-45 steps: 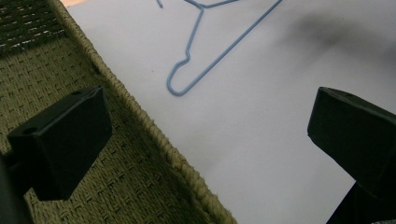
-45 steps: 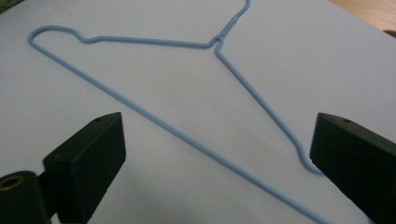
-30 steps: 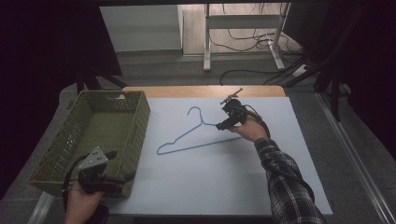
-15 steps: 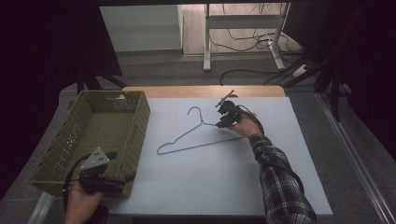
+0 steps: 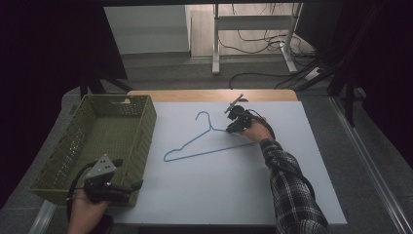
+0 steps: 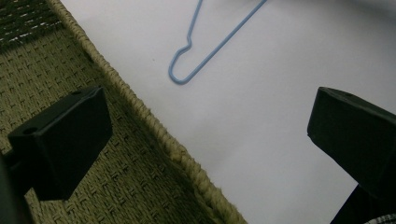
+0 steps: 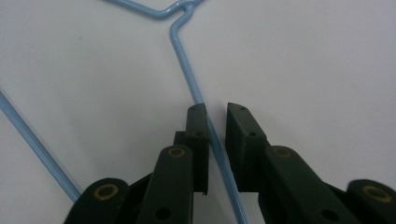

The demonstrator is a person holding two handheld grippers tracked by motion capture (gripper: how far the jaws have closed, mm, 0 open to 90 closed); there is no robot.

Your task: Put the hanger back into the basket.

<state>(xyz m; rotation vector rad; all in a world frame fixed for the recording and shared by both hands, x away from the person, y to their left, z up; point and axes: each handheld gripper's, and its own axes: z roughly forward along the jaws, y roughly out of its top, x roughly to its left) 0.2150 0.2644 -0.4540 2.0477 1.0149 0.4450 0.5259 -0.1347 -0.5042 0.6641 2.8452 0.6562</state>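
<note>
A light blue wire hanger [image 5: 209, 151] lies flat on the white table sheet [image 5: 204, 195], hook pointing to the far side. My right gripper [image 5: 229, 129] is down on the hanger's right shoulder. In the right gripper view the wire [image 7: 187, 60] runs between the jaws [image 7: 215, 109]. They have just been closing: the wire lies along the left pad and a narrow gap remains at the right one. My left gripper [image 5: 134, 187] is held near the front left corner, wide open [image 6: 210, 140] over the rim of a green woven basket [image 5: 146, 122] with nothing in it. The hanger's end [image 6: 218, 47] lies beyond it.
The basket [image 6: 154, 126] stands along the left edge of the sheet. A wooden table edge [image 5: 209, 95] shows at the far side. On the floor beyond are a metal stand [image 5: 253, 39] and cables.
My right gripper has sunk toward the hanger's shoulder and shifted slightly left, and its jaws have narrowed around the wire. The left hand has stayed where it was.
</note>
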